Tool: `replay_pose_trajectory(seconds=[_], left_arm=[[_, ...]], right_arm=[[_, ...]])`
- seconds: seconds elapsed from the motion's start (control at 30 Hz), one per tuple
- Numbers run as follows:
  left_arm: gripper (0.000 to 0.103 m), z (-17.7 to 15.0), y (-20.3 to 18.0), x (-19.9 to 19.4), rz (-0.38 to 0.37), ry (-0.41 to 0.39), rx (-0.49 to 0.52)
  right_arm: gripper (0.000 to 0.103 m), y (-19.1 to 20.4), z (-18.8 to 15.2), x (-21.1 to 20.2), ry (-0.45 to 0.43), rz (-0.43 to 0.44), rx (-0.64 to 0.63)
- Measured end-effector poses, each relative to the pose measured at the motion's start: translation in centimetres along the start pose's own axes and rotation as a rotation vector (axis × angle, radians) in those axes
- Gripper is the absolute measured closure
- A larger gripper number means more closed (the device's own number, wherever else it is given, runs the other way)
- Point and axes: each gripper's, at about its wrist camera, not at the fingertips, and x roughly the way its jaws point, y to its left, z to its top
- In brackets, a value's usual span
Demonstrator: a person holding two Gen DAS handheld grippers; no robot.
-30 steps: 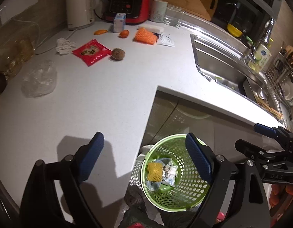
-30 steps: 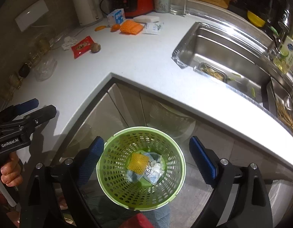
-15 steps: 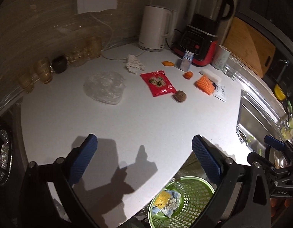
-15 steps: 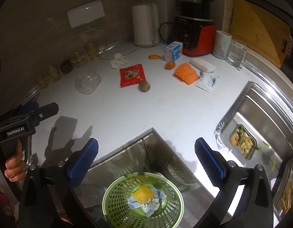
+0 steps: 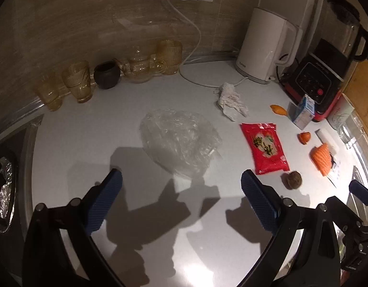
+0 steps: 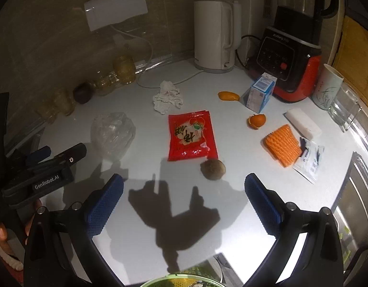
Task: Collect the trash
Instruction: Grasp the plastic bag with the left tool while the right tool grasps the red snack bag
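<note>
Trash lies on the white counter. A crumpled clear plastic bag (image 5: 180,141) (image 6: 112,134) is just ahead of my left gripper (image 5: 181,198), which is open and empty. A red snack wrapper (image 6: 191,135) (image 5: 264,150), a brown round lump (image 6: 212,166) (image 5: 292,179), a crumpled white tissue (image 6: 167,96) (image 5: 230,101), orange peel pieces (image 6: 257,120), an orange foam net (image 6: 283,144) and a white sachet (image 6: 310,160) lie ahead of my right gripper (image 6: 184,201), open and empty. The green bin's rim (image 6: 181,281) shows at the bottom edge.
A white kettle (image 6: 215,35), a red-black blender (image 6: 291,57), a small blue-white carton (image 6: 261,93), a white cup (image 6: 329,86) and a glass (image 6: 346,106) stand at the back. Amber glasses (image 5: 76,82) and a dark pot (image 5: 106,74) line the wall. The sink edge (image 6: 360,191) is at right.
Both grippers have risen from over the green bin and swung up to face the counter; the bin has dropped out of the left view and to the right view's bottom edge.
</note>
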Motion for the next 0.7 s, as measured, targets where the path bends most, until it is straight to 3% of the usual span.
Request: replay_pose_trajectory(seconds=[0.27, 0.5, 0.6, 0.7], left_arm=[[0.008, 3.0, 0.7, 8.9, 0.019, 0.108, -0.048], [0.010, 4.2, -0.3, 12.5, 0.023, 0.143, -0.028], [0.026, 4.3, -0.7, 13.2, 0.001, 0.169, -0.007], [0.047, 4.4, -0.6, 13.6, -0.033, 0.173, -0.029]], right_arm=[[0.002, -0.8, 4.6, 12.2, 0.140, -0.054, 0.026], [0.002, -0.7, 6.3, 18.3, 0.222, -0.125, -0.017], [0.006, -0.6, 6.4, 19.1, 0.240, -0.112, -0.024], [0.022, -0.7, 6.4, 18.7, 0.235, -0.090, -0.010]])
